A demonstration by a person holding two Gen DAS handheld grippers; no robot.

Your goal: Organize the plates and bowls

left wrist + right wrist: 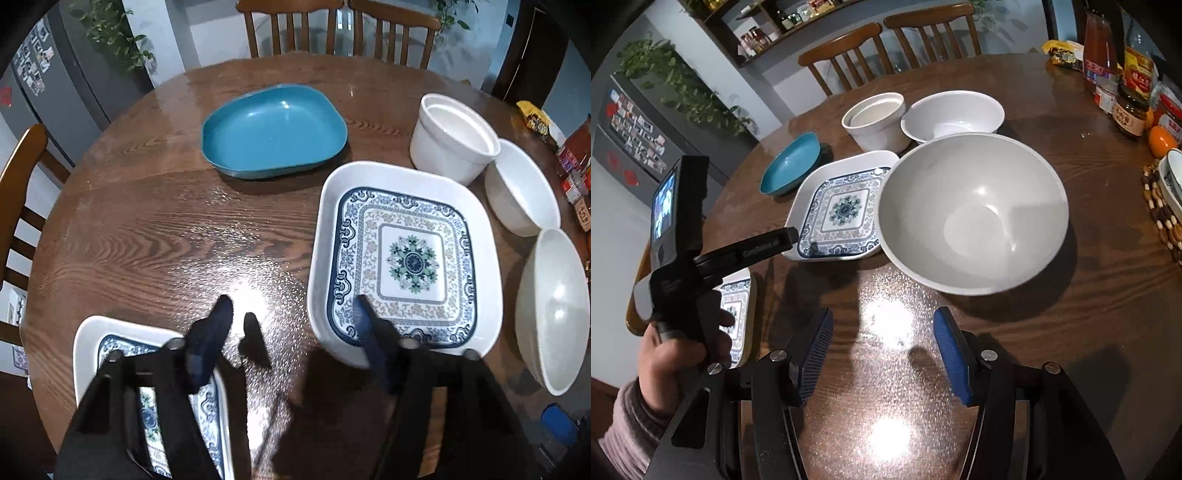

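The right gripper (882, 350) hangs over the bare near part of the table (1089, 258), its blue pads (951, 354) apart with nothing between them. Just ahead stands a big white bowl (973, 214), touching a patterned plate (838, 210) on its left. Behind are a white pot (877, 123), a second bowl (953, 116) and a blue dish (790, 164). At the left edge a hand (679, 347) holds the left gripper (809, 245) over a second plate (737, 314). Jars (1130, 114) stand at the far right edge.
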